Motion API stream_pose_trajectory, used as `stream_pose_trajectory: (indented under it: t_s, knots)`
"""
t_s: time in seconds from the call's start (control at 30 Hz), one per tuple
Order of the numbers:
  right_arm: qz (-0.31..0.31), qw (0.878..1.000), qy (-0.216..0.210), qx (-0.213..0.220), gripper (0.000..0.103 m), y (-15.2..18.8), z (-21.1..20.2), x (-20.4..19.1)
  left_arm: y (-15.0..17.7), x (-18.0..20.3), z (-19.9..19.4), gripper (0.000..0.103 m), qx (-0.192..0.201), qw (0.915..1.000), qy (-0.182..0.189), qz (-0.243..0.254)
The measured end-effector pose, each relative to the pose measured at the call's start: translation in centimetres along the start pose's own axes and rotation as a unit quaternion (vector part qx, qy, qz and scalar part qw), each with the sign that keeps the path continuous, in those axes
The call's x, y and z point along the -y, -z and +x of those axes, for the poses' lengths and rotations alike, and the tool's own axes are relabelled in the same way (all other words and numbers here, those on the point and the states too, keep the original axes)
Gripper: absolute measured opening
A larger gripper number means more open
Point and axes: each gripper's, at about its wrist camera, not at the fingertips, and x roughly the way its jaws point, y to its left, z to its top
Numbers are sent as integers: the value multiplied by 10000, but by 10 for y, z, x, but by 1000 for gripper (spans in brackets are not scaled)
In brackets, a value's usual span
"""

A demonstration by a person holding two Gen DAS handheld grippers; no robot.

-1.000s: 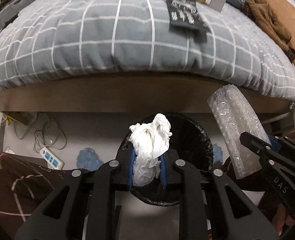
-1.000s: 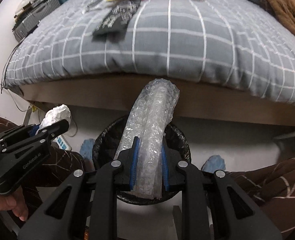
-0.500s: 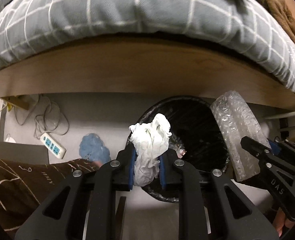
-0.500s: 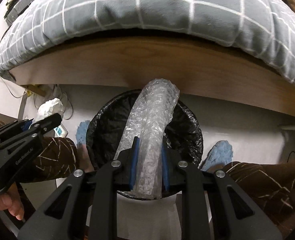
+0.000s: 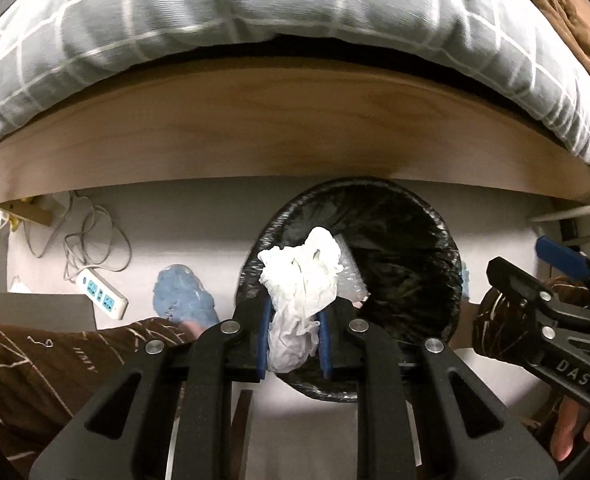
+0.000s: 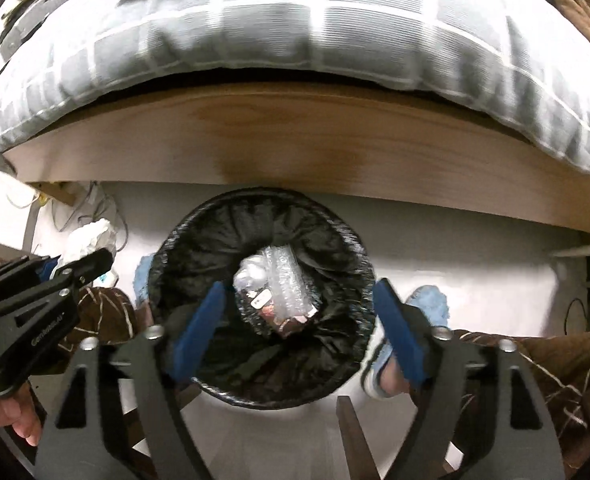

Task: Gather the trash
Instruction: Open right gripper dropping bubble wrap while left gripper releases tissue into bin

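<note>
Your right gripper (image 6: 299, 328) is spread wide over the bin (image 6: 347, 240) — the bubble wrap roll (image 6: 273, 280) lies inside at 12 o'clock, its long axis toward 12. Your left gripper (image 5: 293, 338) pinches the tissue wad (image 5: 301, 280).

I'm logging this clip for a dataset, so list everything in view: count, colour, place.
Bin: one, black liner, on the floor by the bed.
Bubble wrap: one roll, clear, inside the bin.
Tissue: one crumpled wad, white, clamped over the bin's near rim.
Duvet: one, grey with white grid, on the bed.
Bed frame: one, light wood, behind the bin.
Power strip: one, white, on the floor at left.
Slippers: two, blue, either side of the bin.
Trousers: brown patterned, on the person's legs.
Left tongs: black with blue pads, shut on the tissue.
Right tongs: same colours, open above the bin.
</note>
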Motion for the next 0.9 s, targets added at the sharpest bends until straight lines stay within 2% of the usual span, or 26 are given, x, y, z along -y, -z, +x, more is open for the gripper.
stream_pose_trajectory:
  t_s: [0.17, 0.43, 0.63, 0.73, 0.8, 0.9]
  knots:
    - [207, 9993, 221, 207, 90, 5, -9, 26, -2, 24, 5, 18, -31, 9998, 92, 173]
    - [585, 9964, 471, 403, 93, 14, -22, 67, -2, 66, 9, 17, -61, 9984, 195, 532]
    - [730, 9946, 575, 465, 93, 16, -25, 79, -1, 80, 8, 20, 24, 9975, 178, 689]
    - [727, 9945, 582, 486, 93, 16, -26, 77, -2, 81, 7, 30, 138, 9970, 24, 766]
    - [711, 9944, 589, 505, 93, 15, -27, 76, -2, 79, 6, 46, 182, 9971, -6, 744]
    - [672, 9942, 625, 564, 93, 14, -30, 74, -3, 75, 1, 59, 286, 9971, -87, 693]
